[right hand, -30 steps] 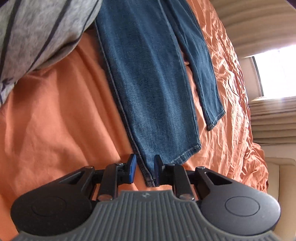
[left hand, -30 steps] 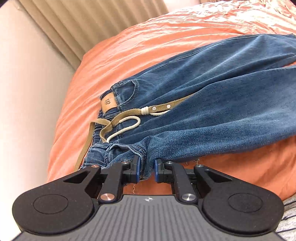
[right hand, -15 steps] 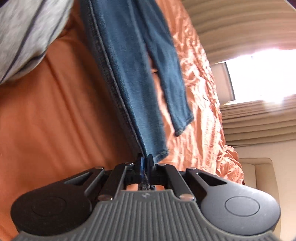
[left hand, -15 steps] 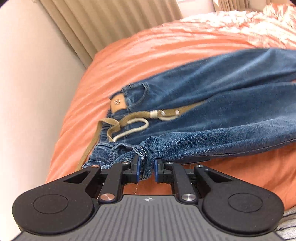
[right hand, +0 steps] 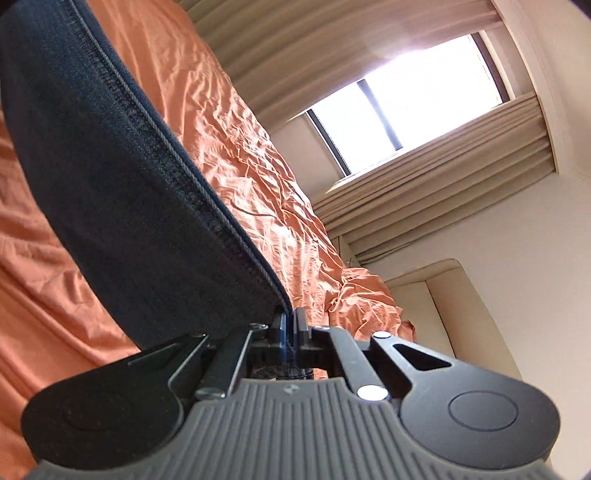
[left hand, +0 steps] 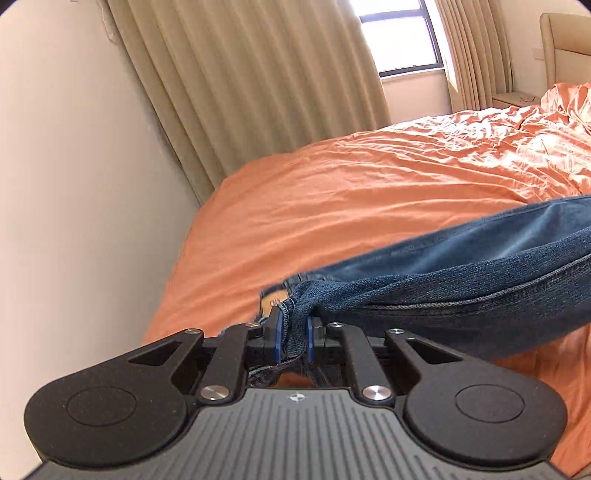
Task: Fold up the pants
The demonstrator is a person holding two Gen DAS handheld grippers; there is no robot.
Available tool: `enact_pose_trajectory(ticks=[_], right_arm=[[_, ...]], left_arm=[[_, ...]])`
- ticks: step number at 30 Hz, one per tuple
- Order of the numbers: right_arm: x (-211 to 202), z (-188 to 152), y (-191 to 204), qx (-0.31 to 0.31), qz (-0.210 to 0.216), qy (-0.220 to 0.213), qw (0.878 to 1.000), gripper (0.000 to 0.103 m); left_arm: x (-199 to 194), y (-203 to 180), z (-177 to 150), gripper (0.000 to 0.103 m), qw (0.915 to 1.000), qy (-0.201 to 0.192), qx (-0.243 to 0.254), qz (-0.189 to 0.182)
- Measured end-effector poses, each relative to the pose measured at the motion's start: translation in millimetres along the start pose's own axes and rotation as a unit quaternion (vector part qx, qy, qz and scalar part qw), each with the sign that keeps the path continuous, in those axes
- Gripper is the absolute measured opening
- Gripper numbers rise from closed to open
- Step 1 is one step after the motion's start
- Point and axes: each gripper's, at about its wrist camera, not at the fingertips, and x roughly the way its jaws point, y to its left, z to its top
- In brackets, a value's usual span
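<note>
Bedroom with one bed under an orange sheet (left hand: 369,192), rumpled toward the right of the left wrist view. One window (left hand: 399,35) at top centre there, beige curtains (left hand: 240,81) on both sides of it, so two curtain panels. One cream headboard (right hand: 454,302) at right in the right wrist view. Plain wall (left hand: 74,184) fills the left of the left wrist view, meeting the bed's edge.

One pair of pants (left hand: 461,280), blue denim, strung between two grippers and lifted off the sheet. Tan label patch (left hand: 273,301) shows just behind the left grip.

Left gripper (left hand: 291,332): fingers nearly together, blue pads clamped on a bunched fold of denim at the waist end; frayed threads hang below the pads. Fabric runs off to the right edge of the frame.

Right gripper (right hand: 290,332): fingers pressed tight together, pinching a thin denim edge with the side seam rising from the pads to the upper left of the frame. Dark underside of the cloth covers the left half of that view.

Open room: wide bare sheet behind and left of the pants in the left wrist view, up to the curtain and wall. Bed's far edge at the curtains, bunched sheet near the headboard.
</note>
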Motion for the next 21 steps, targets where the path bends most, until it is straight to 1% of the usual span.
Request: enact_pose_trajectory(ticks=[4, 7, 10, 14, 17, 21], right_arm=[[21.4, 18.0, -4.5, 0.004, 0.008, 0.021, 1.0, 0.0], [49.7, 27.4, -5.5, 0.009, 0.023, 0.037, 0.999, 0.0], [90.8, 36.2, 0.9, -0.002, 0.039, 0.054, 0.998, 0.0], [158.5, 51.7, 18.7, -0.013, 0.069, 0.078, 0.994, 0.0], [207.7, 62.5, 32.4, -0.027, 0.083, 0.092, 0.992, 0.0], [273.0, 79.3, 50.1, -0.044, 0.101, 0.105, 0.988, 0.0]], left_arm=[[21.2, -2.9, 25.9, 0.013, 0.9997, 0.013, 0.018, 0.006], [43.9, -6.6, 41.6, 0.013, 0.9992, 0.027, 0.029, 0.008], [73.7, -13.9, 56.9, 0.013, 0.9981, 0.039, 0.046, 0.009], [122.8, -23.3, 76.4, 0.013, 0.996, 0.061, 0.065, 0.012], [169.4, -31.1, 87.5, 0.013, 0.9932, 0.087, 0.077, 0.01], [229.8, -43.3, 91.4, 0.013, 0.9885, 0.118, 0.094, 0.009]])
